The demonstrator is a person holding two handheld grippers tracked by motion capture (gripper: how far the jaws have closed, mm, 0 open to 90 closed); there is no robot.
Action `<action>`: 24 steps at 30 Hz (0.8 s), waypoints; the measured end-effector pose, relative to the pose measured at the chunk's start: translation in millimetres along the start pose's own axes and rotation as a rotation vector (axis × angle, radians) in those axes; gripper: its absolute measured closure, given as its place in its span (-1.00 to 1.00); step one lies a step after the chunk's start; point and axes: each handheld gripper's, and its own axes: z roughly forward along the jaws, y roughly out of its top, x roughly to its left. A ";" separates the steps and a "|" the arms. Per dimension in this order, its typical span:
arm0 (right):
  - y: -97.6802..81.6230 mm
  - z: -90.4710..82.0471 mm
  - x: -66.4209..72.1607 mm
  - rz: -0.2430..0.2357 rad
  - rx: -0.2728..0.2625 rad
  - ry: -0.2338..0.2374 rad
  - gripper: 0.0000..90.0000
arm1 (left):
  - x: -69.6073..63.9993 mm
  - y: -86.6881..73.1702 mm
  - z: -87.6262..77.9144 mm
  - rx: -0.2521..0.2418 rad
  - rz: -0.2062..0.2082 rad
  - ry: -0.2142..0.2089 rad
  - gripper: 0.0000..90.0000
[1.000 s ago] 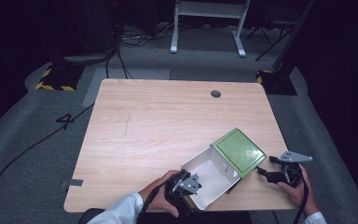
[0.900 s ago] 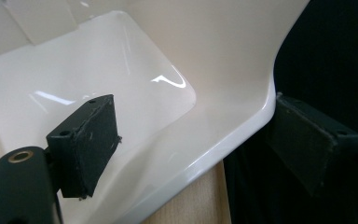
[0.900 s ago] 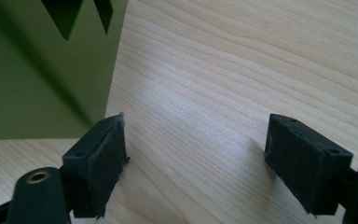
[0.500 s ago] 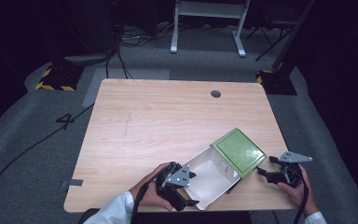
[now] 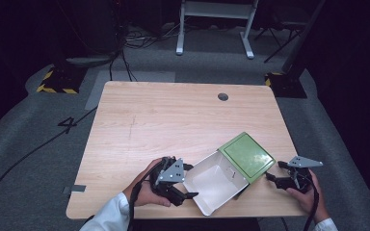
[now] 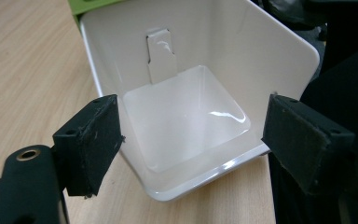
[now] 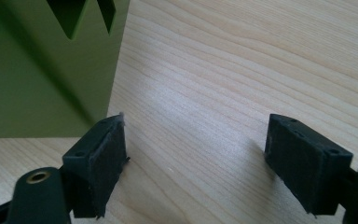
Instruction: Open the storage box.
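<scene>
The green box (image 5: 231,171) lies tipped on its side near the table's (image 5: 173,120) front right corner, its white inside empty. Both grippers — left (image 5: 185,185), right (image 5: 272,173) — are wide open, holding nothing. Close slowly on one wall — don't push it over the edge.

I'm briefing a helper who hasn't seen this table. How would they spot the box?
On the wooden table, look to the near right corner, between the left gripper and the right gripper. The box lies tipped on its side: green outside, glossy white and empty inside, its mouth facing the left gripper.
</scene>
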 end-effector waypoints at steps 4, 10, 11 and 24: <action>0.0 0.0 0.0 0.000 0.000 0.000 -0.54 | 1.5 0.8 -8.2 -0.021 -0.003 0.023 -0.57; 0.0 0.0 0.0 0.000 0.000 0.000 -0.54 | 6.9 -1.2 -19.7 -0.029 -0.010 0.073 -0.57; 0.0 0.0 0.0 0.000 0.000 0.000 -0.54 | 8.5 -2.2 -21.6 -0.027 -0.013 0.085 -0.57; 0.0 -0.1 0.1 -0.001 0.000 -0.001 -0.54 | 29.0 -23.4 -38.2 -0.003 -0.074 0.202 -0.57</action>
